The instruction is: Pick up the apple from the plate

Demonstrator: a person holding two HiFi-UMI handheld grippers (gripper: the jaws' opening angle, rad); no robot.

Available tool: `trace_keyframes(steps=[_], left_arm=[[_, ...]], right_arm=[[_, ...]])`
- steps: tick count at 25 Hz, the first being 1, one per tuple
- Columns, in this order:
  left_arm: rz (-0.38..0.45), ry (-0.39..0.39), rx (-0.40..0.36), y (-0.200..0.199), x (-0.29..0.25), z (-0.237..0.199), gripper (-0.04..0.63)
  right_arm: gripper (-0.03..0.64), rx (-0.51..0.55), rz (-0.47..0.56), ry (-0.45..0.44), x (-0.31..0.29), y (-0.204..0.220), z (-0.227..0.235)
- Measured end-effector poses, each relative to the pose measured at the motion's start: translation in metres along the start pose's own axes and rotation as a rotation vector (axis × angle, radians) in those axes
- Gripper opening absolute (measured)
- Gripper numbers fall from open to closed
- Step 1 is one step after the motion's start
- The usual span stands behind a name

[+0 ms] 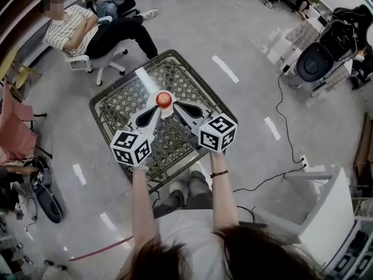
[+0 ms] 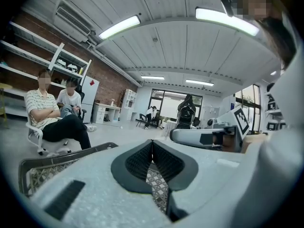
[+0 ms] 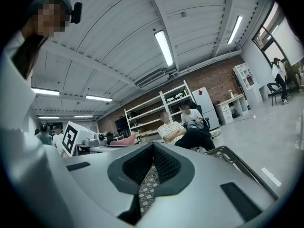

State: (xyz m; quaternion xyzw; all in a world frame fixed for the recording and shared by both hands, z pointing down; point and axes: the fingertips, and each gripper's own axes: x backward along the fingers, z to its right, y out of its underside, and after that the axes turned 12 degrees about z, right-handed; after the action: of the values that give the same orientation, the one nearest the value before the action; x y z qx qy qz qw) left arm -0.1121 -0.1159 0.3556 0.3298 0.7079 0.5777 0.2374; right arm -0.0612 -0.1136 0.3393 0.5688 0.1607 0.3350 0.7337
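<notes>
In the head view a red apple (image 1: 164, 100) sits near the middle of the lattice-topped table (image 1: 116, 107). A little white shows under it, and I cannot tell plate from gripper tips there. My left gripper (image 1: 155, 109) comes in from the lower left and my right gripper (image 1: 175, 105) from the lower right. Both tips lie close against the near side of the apple. In the left gripper view its jaws (image 2: 152, 142) meet with nothing between them. The right gripper (image 3: 153, 145) looks the same in its own view. Neither gripper view shows the apple.
The table has a dark raised frame (image 1: 192, 63). Two people sit on chairs (image 1: 87, 31) beyond its far left corner. A cable (image 1: 280, 115) runs over the floor at the right, and a white cabinet (image 1: 326, 214) stands at the lower right.
</notes>
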Motion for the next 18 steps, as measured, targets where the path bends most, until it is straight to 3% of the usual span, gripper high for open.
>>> trace_keyframes(steps=[7,18], left_arm=[[0.005,-0.093,0.022,0.002,-0.033,-0.012,0.011],[0.017,-0.216,0.032,0.024,-0.055,-0.018,0.011]], right_arm=[[0.009,-0.016,-0.057,-0.076,-0.016,-0.008,0.038],[0.009,-0.063,-0.141,-0.177,-0.027,0.012,0.070]])
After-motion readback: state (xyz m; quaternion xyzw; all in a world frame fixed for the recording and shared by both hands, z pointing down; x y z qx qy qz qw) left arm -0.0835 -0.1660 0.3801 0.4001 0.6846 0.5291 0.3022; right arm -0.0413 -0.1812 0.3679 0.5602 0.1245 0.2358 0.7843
